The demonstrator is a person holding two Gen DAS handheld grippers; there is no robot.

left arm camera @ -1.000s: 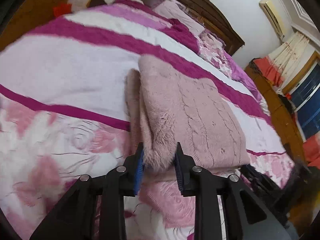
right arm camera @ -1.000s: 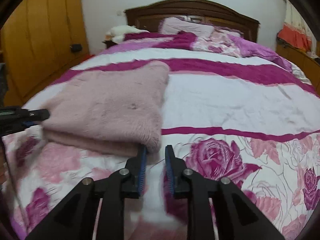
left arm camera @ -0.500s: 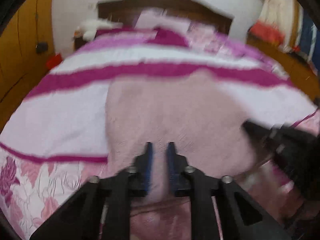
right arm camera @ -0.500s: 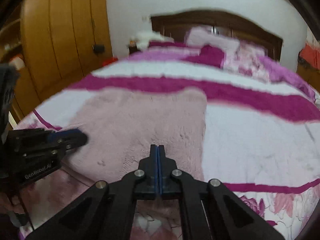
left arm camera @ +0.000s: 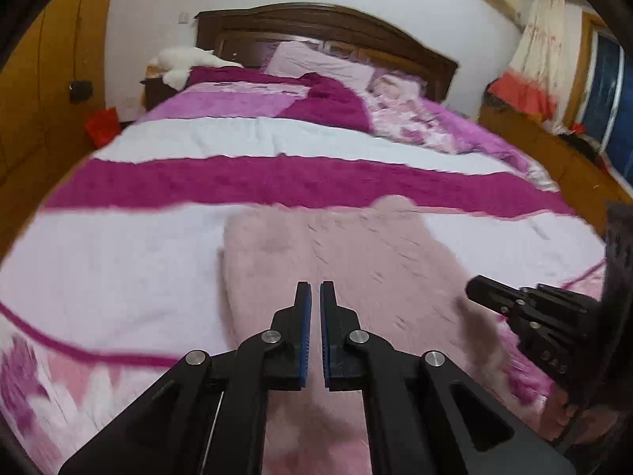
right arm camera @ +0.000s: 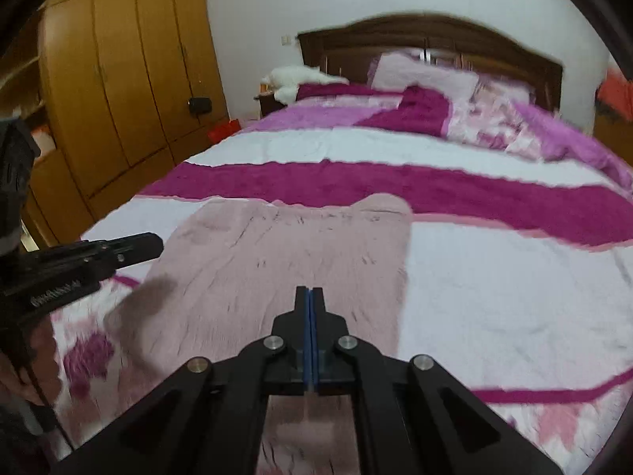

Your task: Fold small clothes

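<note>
While the folded, fuzzy pale-pink knit sweater (left arm camera: 348, 269) lies flat on the magenta-and-white striped bed (left arm camera: 118, 261), we hold our left tool (left arm camera: 315, 297) slightly parted above it and our right tool (right arm camera: 309, 297) pressed together, both gripping nothing.

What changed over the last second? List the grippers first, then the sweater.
The left gripper, a second ago open around a near corner of the pink sweater, has let go, narrowed to a slim gap and pulled back above it. The right gripper, open at the near edge then, is now shut on nothing and raised too. The pink sweater stayed folded flat on the bed.
</note>
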